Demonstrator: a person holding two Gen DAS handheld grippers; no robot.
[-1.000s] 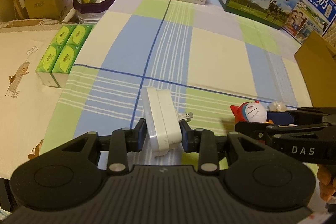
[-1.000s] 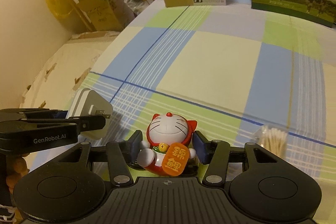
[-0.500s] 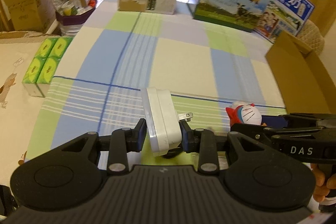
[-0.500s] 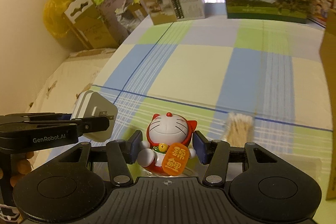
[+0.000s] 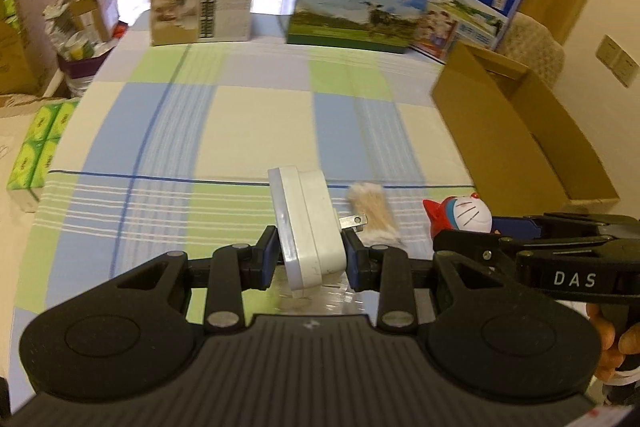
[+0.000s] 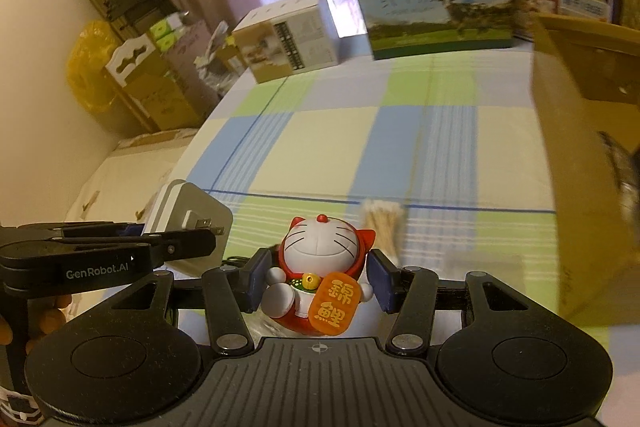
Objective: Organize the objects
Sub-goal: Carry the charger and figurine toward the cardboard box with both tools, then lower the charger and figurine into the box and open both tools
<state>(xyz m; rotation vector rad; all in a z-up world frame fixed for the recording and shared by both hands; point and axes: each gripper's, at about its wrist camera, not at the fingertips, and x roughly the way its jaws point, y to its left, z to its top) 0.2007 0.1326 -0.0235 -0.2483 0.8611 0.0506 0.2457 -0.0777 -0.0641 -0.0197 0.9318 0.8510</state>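
Note:
My left gripper (image 5: 310,259) is shut on a white plug adapter (image 5: 306,223) whose metal prongs point right; it is held above the checked tablecloth (image 5: 256,131). My right gripper (image 6: 318,285) is shut on a red and white cat figurine (image 6: 318,263) with an orange tag. The figurine (image 5: 460,215) also shows at the right of the left wrist view, and the adapter (image 6: 188,219) at the left of the right wrist view. A pack of cotton swabs (image 5: 374,213) lies on the cloth between them. An open cardboard box (image 5: 516,131) stands at the right.
Milk cartons (image 5: 356,11) and a beige carton (image 5: 200,9) line the table's far edge. Green tissue packs (image 5: 38,143) and stacked boxes (image 6: 156,83) sit off the left side. A hand (image 5: 616,347) holds the right gripper's handle.
Both grippers have risen and turned right with their loads. The cardboard box has come further into view, and the cotton swab pack now shows ahead on the cloth.

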